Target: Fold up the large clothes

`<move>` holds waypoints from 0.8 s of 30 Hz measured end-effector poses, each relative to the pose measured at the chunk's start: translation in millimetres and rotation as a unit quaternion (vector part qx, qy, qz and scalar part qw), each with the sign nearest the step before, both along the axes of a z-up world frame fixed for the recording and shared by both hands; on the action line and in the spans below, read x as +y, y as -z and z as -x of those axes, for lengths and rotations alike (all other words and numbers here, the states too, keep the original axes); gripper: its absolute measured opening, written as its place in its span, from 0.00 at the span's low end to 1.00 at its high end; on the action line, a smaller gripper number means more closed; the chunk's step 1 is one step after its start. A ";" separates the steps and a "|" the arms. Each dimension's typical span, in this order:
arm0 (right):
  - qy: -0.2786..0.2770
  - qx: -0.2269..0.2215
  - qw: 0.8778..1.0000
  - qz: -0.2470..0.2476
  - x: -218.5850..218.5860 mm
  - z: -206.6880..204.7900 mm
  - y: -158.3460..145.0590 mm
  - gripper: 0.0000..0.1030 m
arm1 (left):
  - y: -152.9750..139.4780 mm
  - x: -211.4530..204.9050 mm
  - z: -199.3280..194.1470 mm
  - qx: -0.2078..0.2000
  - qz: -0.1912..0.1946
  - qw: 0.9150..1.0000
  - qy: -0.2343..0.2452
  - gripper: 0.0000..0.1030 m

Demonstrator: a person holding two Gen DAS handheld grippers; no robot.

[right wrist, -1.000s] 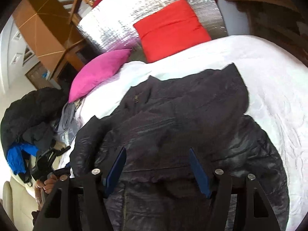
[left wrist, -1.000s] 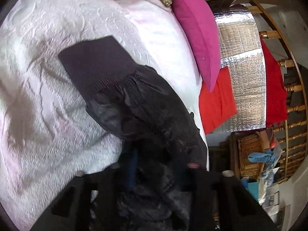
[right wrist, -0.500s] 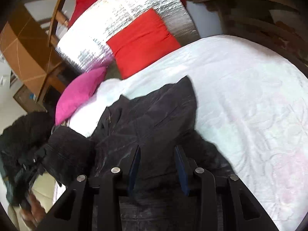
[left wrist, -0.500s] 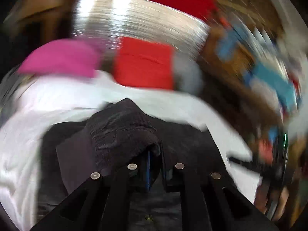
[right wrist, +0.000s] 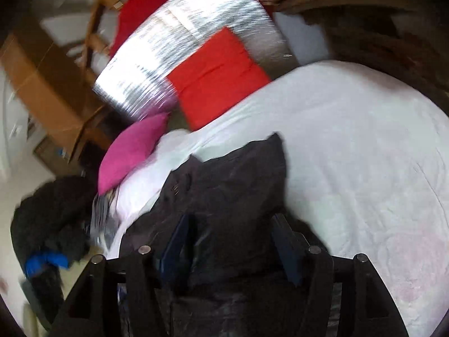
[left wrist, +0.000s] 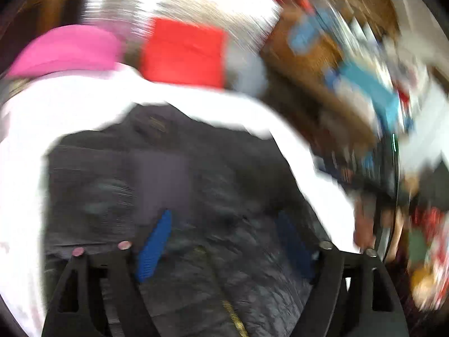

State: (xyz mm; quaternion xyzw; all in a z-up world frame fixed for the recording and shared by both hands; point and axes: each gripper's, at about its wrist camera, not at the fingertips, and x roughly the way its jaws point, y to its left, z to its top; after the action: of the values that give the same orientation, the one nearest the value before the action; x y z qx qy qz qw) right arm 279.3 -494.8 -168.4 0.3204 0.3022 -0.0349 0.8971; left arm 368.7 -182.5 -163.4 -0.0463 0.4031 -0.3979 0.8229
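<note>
A black quilted jacket (left wrist: pixel 174 174) with a gold zip lies partly folded on the white bedspread (left wrist: pixel 25 129). My left gripper (left wrist: pixel 224 224) is open above the jacket, blue pads apart and nothing between them. The view is motion-blurred. In the right wrist view the jacket (right wrist: pixel 230 185) lies bunched on the bedspread (right wrist: pixel 364 154). My right gripper (right wrist: pixel 233 224) is open just over the jacket's near part, jacket fabric showing in the gap between the fingers.
A pink cushion (right wrist: pixel 132 146), a red cushion (right wrist: pixel 216 75) and a silver foil panel (right wrist: pixel 179 47) stand at the bed's head. A pile of dark clothes (right wrist: pixel 50 213) lies off the bed's left side. Blurred clutter (left wrist: pixel 364 84) fills the right.
My left gripper has opened and let go of the jacket part it held; that part now lies flat on the jacket. My right gripper has opened wider again.
</note>
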 end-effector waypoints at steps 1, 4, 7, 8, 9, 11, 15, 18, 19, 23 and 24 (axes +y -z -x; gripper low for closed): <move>-0.016 0.000 1.000 0.013 9.8 -1.0 -1.2 0.64 | -0.3 26.4 -16.1 0.005 0.010 0.999 -0.050 0.79; -0.084 0.001 0.994 0.067 59.3 -13.3 -7.8 0.70 | 18.6 73.6 -49.7 0.038 -0.015 0.986 -0.161 0.78; -0.129 0.009 0.984 0.123 110.6 -27.7 -4.5 0.77 | 49.7 88.4 -72.3 0.094 -0.037 0.972 -0.213 0.72; -0.142 0.016 0.978 0.149 129.8 -34.2 -1.5 0.77 | 56.6 89.6 -77.0 0.105 -0.040 0.969 -0.218 0.64; -0.154 0.027 0.971 0.180 148.1 -40.5 2.3 0.77 | 61.8 85.3 -79.1 0.108 -0.047 0.969 -0.219 0.59; -0.171 0.046 0.955 0.238 173.7 -50.9 12.7 0.77 | 67.9 78.4 -84.0 0.105 -0.064 0.969 -0.212 0.55; -0.199 0.088 0.911 0.350 209.5 -75.8 43.6 0.77 | 72.0 70.2 -91.6 0.103 -0.082 0.969 -0.208 0.45; -0.203 0.109 0.879 0.417 217.6 -92.3 66.0 0.77 | 83.1 65.8 -96.2 0.110 -0.091 0.968 -0.208 0.38; -0.202 0.113 0.876 0.423 212.8 -95.2 70.9 0.77 | 88.1 62.4 -97.3 0.111 -0.092 0.968 -0.207 0.37; -0.168 0.099 0.922 0.335 171.5 -101.2 61.9 0.44 | 93.0 60.1 -100.1 0.115 -0.096 0.967 -0.208 0.31; -0.149 0.089 0.938 0.299 155.3 -101.2 56.3 0.38 | 95.0 58.8 -100.3 0.115 -0.096 0.967 -0.208 0.29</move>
State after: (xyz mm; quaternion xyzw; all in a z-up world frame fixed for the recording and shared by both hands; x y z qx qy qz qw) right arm 380.5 -339.5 -224.7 -0.0162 0.4010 -0.0178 0.9158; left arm 469.0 -123.7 -258.4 -0.0955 0.5129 -0.1700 0.8360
